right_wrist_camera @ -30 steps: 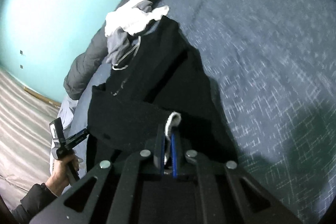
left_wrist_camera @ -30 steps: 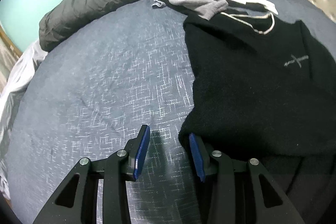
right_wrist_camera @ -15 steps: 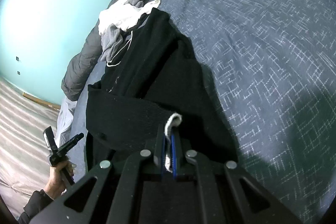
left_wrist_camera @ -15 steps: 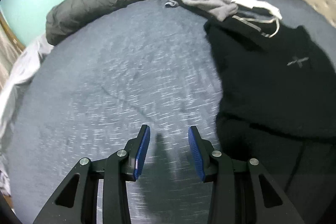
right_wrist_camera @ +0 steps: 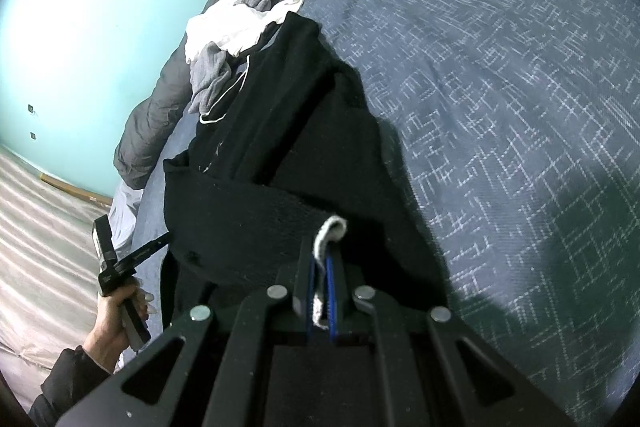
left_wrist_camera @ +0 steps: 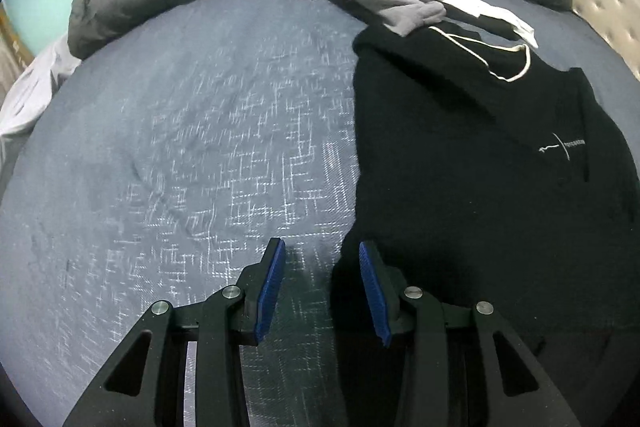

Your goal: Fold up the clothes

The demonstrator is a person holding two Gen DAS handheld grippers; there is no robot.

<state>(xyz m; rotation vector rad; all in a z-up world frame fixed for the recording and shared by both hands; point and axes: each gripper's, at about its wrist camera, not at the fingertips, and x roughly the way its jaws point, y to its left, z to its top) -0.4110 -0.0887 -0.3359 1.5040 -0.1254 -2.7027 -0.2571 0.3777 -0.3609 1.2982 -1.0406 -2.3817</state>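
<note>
Right tool (right_wrist_camera: pixel 320 267) clamped on black hoodie (right_wrist_camera: pixel 280 155) hem; left tool (left_wrist_camera: pixel 320 263) open over blue bedspread (left_wrist_camera: pixel 180 147).

My left gripper (left_wrist_camera: pixel 320 267) hangs over the blue cross-hatched bedspread (left_wrist_camera: pixel 200 147), jaws apart with nothing between them, right finger at the edge of a black knit sweater (left_wrist_camera: pixel 480 187).

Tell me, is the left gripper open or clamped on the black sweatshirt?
Open. The left gripper shows bedsheet between its blue pads, nothing pinched; the black sweatshirt edge lies just beside the right pad.
</note>
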